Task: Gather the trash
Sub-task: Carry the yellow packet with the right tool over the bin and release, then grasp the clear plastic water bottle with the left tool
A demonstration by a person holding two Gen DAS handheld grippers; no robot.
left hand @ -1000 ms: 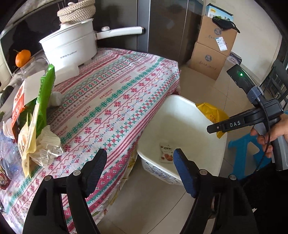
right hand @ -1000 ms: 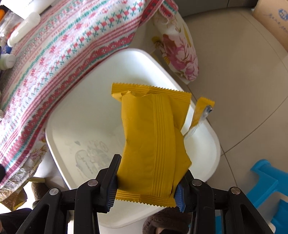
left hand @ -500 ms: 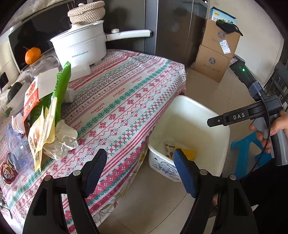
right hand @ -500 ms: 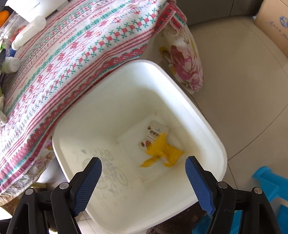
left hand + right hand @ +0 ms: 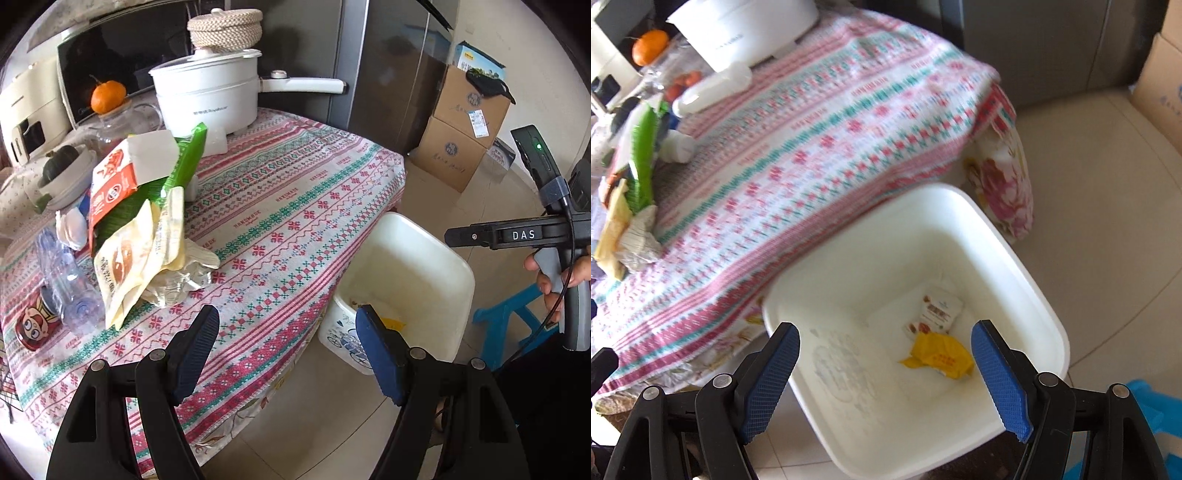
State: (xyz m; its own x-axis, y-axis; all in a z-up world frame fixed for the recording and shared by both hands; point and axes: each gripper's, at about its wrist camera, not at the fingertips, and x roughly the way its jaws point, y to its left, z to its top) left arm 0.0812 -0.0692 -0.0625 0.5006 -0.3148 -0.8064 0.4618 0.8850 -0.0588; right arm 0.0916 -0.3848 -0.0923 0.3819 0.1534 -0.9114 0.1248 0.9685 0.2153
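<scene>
Floor-standing white bin (image 5: 1038, 306) holds yellow wrapper (image 5: 942, 356), white packet (image 5: 938, 310); both tools spread, empty.

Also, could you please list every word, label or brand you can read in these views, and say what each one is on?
"DAS": on the right gripper.
"HANDMADE": woven repeatedly into the tablecloth.
"Royalstar": on the white pot, after small unreadable characters.
Print on the snack bags, red can, cardboard boxes and the wrappers in the bin is too small or blurred.
</scene>
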